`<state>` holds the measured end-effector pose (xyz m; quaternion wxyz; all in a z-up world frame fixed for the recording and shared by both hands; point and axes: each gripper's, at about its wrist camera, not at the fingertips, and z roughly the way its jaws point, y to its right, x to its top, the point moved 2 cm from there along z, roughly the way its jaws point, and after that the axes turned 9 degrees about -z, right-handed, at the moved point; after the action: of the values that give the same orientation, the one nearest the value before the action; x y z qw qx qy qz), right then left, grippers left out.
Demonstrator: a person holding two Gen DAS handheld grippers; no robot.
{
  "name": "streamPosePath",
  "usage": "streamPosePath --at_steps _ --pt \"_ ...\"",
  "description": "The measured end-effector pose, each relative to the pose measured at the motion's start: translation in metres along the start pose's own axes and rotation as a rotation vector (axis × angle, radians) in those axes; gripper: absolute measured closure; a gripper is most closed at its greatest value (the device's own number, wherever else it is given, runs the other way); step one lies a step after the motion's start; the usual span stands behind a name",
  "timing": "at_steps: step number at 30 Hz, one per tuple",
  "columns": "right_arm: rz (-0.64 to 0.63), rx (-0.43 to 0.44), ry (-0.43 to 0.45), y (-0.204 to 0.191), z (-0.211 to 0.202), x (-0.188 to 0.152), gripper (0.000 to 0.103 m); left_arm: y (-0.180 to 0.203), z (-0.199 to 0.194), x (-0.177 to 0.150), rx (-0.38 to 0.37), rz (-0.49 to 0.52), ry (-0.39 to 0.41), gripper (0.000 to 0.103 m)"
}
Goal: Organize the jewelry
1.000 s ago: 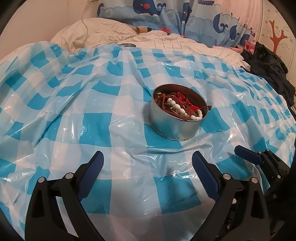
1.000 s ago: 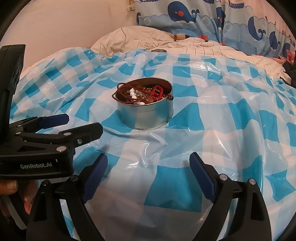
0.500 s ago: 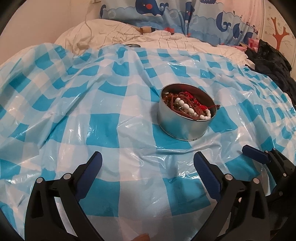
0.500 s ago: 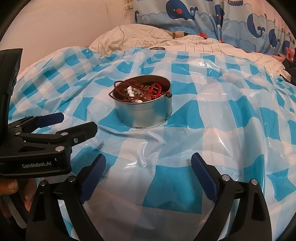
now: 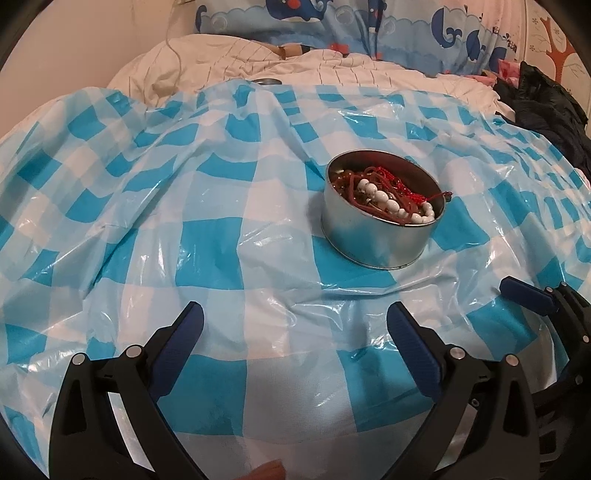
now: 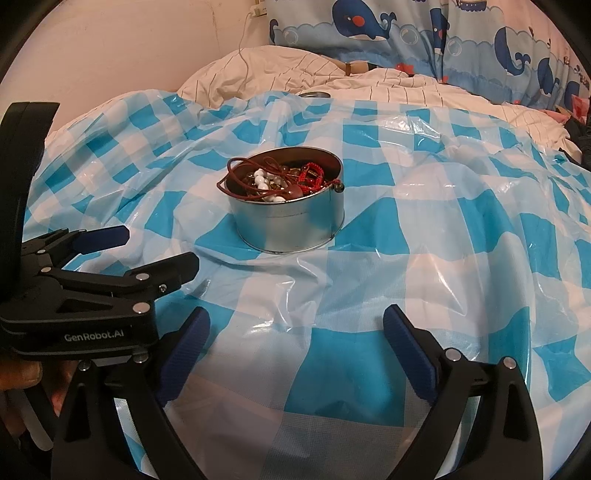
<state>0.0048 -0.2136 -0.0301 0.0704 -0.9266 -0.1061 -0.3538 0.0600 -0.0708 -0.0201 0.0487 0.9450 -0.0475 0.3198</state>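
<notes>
**Blue checks, silver tin, red cords**

The plastic sheet (image 5: 207, 236) is checked bright blue and white. The round tin (image 6: 291, 225) is plain silver, holding white beads (image 5: 388, 201), brown cord (image 6: 258, 166) and red string (image 5: 406, 192). The whale-print fabric (image 6: 388, 26) shows dark blue whales on light blue.

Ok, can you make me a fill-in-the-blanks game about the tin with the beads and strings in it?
1. The round silver metal tin sits on a plastic sheet checked white and ____.
2. The string of round beads inside the tin is coloured ____.
3. The left tool and the right tool both have their fingers ____.
4. The pillowcase behind the bed shows blue ____.

Missing words: blue; white; open; whales
</notes>
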Motion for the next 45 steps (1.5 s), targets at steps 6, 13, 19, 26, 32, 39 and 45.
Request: streamPosePath --at_steps 6,13,19,26,32,39,45 --pt "0.0 0.0 0.0 0.0001 -0.0002 0.0003 0.011 -0.0007 0.0008 -0.0007 0.01 -0.008 -0.003 0.008" --pt "0.0 0.0 -0.006 0.0 0.0025 -0.0013 0.01 -0.0016 0.0041 -0.003 0.01 -0.025 -0.02 0.008" --pt "0.001 0.0 -0.006 -0.0001 0.0026 -0.0011 0.01 -0.0012 0.0054 -0.0037 0.008 -0.025 -0.021 0.008" --pt "0.001 0.0 -0.007 0.0 0.0032 -0.0015 0.01 -0.0013 0.0053 -0.0031 0.009 -0.025 -0.021 0.008" --pt "0.001 0.001 -0.007 -0.0001 0.0032 -0.0016 0.01 -0.0005 0.0068 -0.004 0.015 -0.027 -0.023 0.008" --pt "0.001 0.0 -0.009 -0.0003 0.0035 -0.0017 0.009 -0.0018 0.007 -0.0038 0.012 -0.031 -0.028 0.008" --pt "0.001 0.0 -0.009 -0.0003 0.0037 -0.0016 0.009 -0.0016 0.0071 -0.0037 0.013 -0.031 -0.028 0.008"
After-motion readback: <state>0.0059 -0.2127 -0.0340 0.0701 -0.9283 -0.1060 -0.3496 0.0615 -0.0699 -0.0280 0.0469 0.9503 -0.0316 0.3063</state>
